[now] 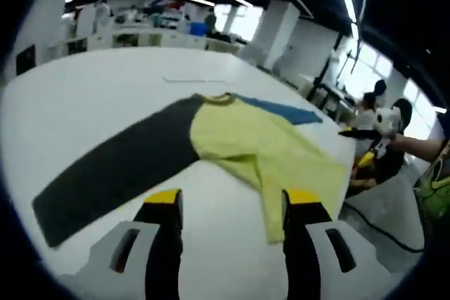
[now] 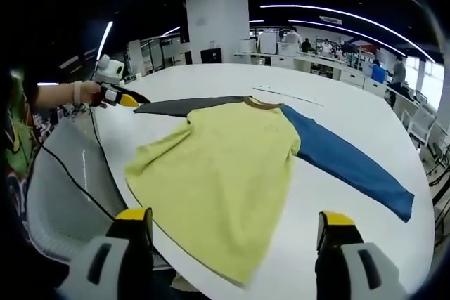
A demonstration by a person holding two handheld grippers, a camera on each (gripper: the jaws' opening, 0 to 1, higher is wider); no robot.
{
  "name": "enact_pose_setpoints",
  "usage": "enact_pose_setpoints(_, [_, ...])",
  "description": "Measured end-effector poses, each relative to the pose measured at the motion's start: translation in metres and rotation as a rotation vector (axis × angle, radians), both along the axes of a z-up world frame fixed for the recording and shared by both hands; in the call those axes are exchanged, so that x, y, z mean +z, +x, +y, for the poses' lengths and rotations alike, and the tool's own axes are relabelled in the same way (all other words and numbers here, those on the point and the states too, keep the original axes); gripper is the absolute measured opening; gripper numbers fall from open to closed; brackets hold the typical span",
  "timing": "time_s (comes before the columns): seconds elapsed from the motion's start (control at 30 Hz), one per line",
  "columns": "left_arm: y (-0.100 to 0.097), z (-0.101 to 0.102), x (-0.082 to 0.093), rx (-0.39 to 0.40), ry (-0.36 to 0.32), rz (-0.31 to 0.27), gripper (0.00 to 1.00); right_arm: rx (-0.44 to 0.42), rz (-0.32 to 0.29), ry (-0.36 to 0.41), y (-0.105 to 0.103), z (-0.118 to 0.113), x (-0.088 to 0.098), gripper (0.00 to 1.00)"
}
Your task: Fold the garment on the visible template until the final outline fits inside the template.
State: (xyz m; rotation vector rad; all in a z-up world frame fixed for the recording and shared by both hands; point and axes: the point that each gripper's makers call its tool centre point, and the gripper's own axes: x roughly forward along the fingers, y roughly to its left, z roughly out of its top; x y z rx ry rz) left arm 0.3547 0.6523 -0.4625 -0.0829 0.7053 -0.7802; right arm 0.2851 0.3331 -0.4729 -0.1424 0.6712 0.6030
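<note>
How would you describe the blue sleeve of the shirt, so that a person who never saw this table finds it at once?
Start at the big white table and find the yellow shirt lying flat on it. From the brown collar, one long sleeve runs out over the bare tabletop. It is blue, while the opposite sleeve is dark grey.

A large white table [image 2: 365, 114] carries a long-sleeved shirt [image 2: 225, 166] spread flat: yellow body, one dark grey sleeve [image 1: 119, 166], one blue sleeve [image 2: 348, 163], hem overhanging the near edge
</note>
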Motion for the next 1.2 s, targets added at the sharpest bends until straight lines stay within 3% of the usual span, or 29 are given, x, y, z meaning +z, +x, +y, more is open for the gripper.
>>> enact_pose_setpoints(0.23, [-0.036,-0.036,-0.031,-0.17,0.058,0.082,0.37,-0.035,0.0,-0.006,-0.008,-0.011,-0.002,0.98])
enact_pose_setpoints(0.33, [-0.042,-0.043,-0.04,-0.187,0.068,0.102,0.29,-0.048,0.0,-0.004,-0.011,-0.014,-0.001,0.98])
enact_pose_setpoints(0.47, [-0.047,-0.048,-0.052,-0.174,0.077,0.146,0.22,-0.064,0.006,-0.009,-0.017,-0.019,-0.003,0.98])
enact_pose_setpoints(0.63, [-0.044,-0.045,-0.057,-0.159,0.089,0.123,0.2,-0.075,0.007,-0.011,-0.018,-0.022,-0.003,0.97])
enact_pose_setpoints(0.83, [-0.042,-0.039,-0.067,-0.148,0.148,0.133,0.13,-0.077,0.003,-0.014,-0.016,-0.024,-0.001,0.97])
enact_pose_setpoints(0.97, [-0.044,-0.035,-0.075,-0.17,0.232,0.111,0.13,-0.076,0.004,-0.015,-0.015,-0.023,0.0,0.97])
enact_pose_setpoints(1.03, [-0.046,-0.037,-0.076,-0.167,0.228,0.124,0.01,-0.071,0.005,-0.016,-0.014,-0.022,0.0,0.97])
enact_pose_setpoints(1.2, [-0.05,-0.032,-0.071,-0.116,0.204,0.147,0.0,-0.065,-0.001,-0.012,-0.012,-0.019,0.0,0.97])
